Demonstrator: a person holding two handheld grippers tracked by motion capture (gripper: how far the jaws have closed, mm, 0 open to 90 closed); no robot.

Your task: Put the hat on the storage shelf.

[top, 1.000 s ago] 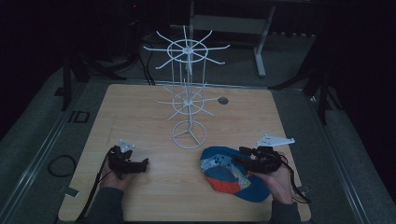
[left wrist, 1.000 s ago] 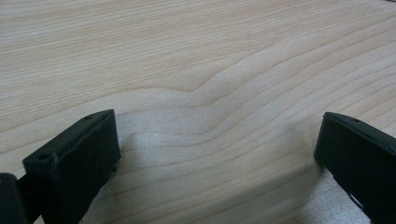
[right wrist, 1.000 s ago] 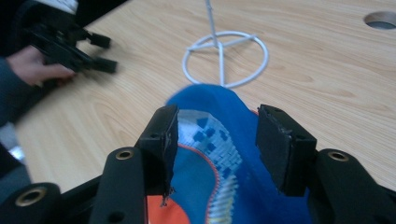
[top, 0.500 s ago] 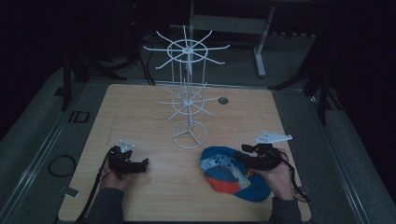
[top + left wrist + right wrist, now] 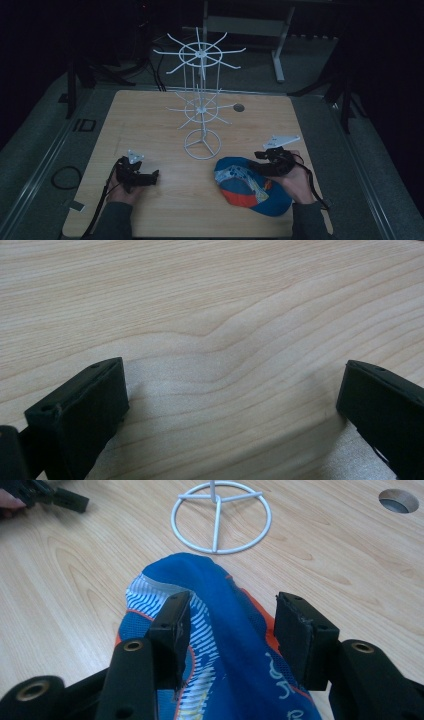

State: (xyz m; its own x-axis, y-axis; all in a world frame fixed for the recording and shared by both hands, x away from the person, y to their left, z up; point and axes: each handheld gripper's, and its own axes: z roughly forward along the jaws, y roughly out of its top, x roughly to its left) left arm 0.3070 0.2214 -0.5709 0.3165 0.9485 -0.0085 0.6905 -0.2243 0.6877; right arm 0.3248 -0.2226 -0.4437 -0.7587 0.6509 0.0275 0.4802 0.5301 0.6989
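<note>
On the table (image 5: pixel 150 125), far centre, the white rack (image 5: pixel 201 107) stands with every hook bare, so no hanging done yet, I'd say. Near right lies the blue-and-orange cap (image 5: pixel 250 187). Right gripper (image 5: pixel 227 612) has its jaws parted astride a raised fold, not pinching yet. Left gripper (image 5: pixel 232 390) rests wide apart, holding nothing, near left.

The left tool (image 5: pixel 139 176) sits low at the near left of the surface (image 5: pixel 150 125), held in the person's left hand (image 5: pixel 121 187), its jaws spread wide apart with bare wood between them. The right tool (image 5: pixel 272 162) is held in the right hand (image 5: pixel 297 181) at the near right, its jaws parted with a gap on either side of a fold of blue cloth (image 5: pixel 225 615).
</note>
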